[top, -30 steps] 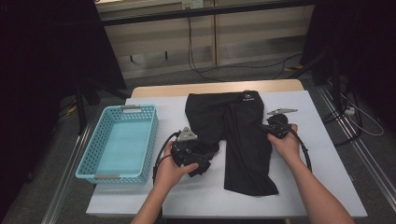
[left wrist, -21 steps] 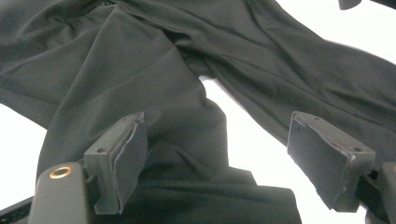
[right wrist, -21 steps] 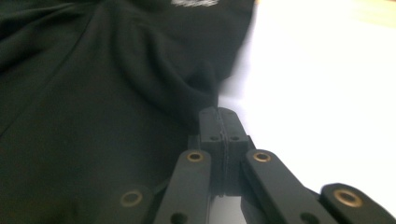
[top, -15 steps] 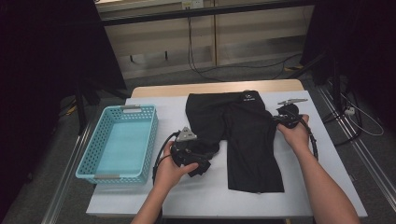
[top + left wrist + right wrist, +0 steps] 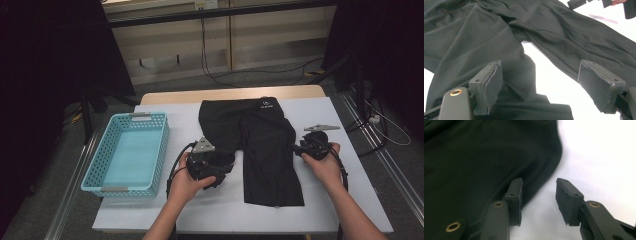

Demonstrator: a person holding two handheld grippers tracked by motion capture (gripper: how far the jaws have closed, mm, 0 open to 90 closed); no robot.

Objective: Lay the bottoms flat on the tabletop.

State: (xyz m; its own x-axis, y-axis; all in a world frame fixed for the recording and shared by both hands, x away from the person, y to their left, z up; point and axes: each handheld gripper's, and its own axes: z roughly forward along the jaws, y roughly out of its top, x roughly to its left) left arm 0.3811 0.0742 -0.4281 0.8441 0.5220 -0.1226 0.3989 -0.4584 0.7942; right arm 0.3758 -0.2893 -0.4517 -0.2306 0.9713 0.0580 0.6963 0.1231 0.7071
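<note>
A black garment (image 5: 265, 150) lies spread on the white table (image 5: 350, 200), waist toward the far edge and one leg running toward me. My left gripper (image 5: 225, 165) rests at the garment's near-left part. Its jaws stand wide apart over the dark cloth (image 5: 499, 37), and the pads (image 5: 490, 82) do not press on it. My right gripper (image 5: 296, 148) sits at the leg's right edge. Its jaws have just been opening, and white table shows between them (image 5: 539, 200). The cloth's edge (image 5: 474, 157) lies beside the left pad (image 5: 516, 195).
A light blue plastic basket (image 5: 161, 155) stands on the left of the table with nothing in it. A wooden edge (image 5: 225, 95) runs along the far side. Dark frames and floor cables lie beyond. The other gripper's jaws (image 5: 579, 3) show at the top of the left gripper view.
My right gripper moved right with the leg's edge, drawing the leg out flatter and straighter, then opened off the cloth. The left hand has stayed put.
</note>
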